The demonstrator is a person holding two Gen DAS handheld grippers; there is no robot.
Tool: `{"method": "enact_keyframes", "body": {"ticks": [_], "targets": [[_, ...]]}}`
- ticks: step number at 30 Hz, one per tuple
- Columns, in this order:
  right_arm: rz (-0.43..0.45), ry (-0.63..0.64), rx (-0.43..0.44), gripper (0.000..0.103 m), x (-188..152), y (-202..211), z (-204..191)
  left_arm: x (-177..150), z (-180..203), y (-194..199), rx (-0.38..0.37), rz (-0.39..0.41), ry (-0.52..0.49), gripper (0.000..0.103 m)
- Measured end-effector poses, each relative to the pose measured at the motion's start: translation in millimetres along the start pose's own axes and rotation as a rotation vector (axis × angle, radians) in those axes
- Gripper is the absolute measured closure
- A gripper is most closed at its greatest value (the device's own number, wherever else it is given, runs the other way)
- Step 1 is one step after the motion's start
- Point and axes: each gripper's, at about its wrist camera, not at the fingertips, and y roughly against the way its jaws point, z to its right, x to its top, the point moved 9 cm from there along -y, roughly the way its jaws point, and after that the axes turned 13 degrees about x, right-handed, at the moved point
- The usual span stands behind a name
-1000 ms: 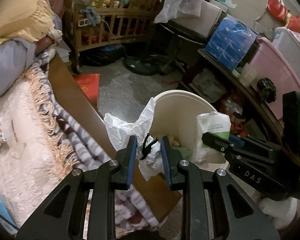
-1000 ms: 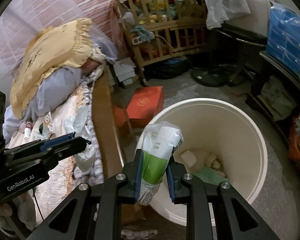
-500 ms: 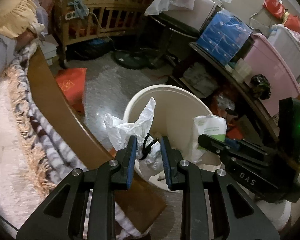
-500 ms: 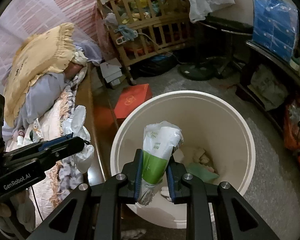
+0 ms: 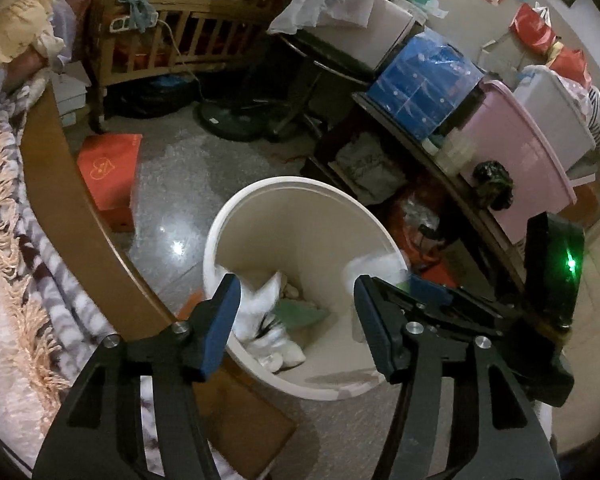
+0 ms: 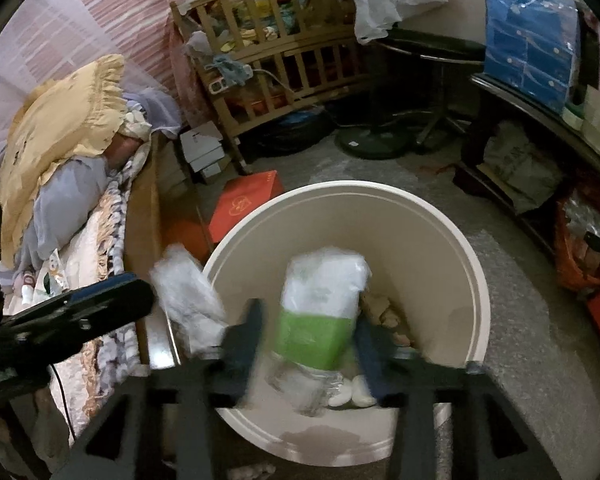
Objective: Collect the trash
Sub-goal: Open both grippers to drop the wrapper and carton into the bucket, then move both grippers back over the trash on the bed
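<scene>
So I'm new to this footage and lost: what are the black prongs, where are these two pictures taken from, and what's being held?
The prongs are two-finger grippers a person holds, one per hand, each with a camera looking along its fingers. One picture looks along the left gripper, the other along the right gripper. Both are over a cream bin on the floor. Their jaws are opening: a crumpled white bag drops from the left, and a green-and-white packet, blurred, sits loose between the right's fingers. Other scraps already lie inside the bin.
</scene>
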Motion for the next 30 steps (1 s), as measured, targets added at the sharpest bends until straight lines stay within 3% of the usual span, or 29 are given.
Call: {"method": "enact_keyframes", "body": {"ticks": [6,18,26,30], "targets": [[-0.023,0.003,0.032,0.053,-7.0,-8.1,-13.6,-5.3,-23.3,10.1,0.054,-0.005,0.032,0.045],[-0.071,0.065,0.104,0.053,-20.7,-29.0,-74.2,-23.0,-86.6,49.6,0.252,0.044,0.066,0.045],[-0.142,0.15,0.185,0.053,-40.7,-55.3,-141.0,-52.9,-147.4,86.0,0.37,0.042,0.134,0.045],[-0.185,0.203,0.233,0.046,-53.1,-72.0,-181.2,-75.1,-178.0,108.4,0.421,0.034,0.173,0.045]]}}
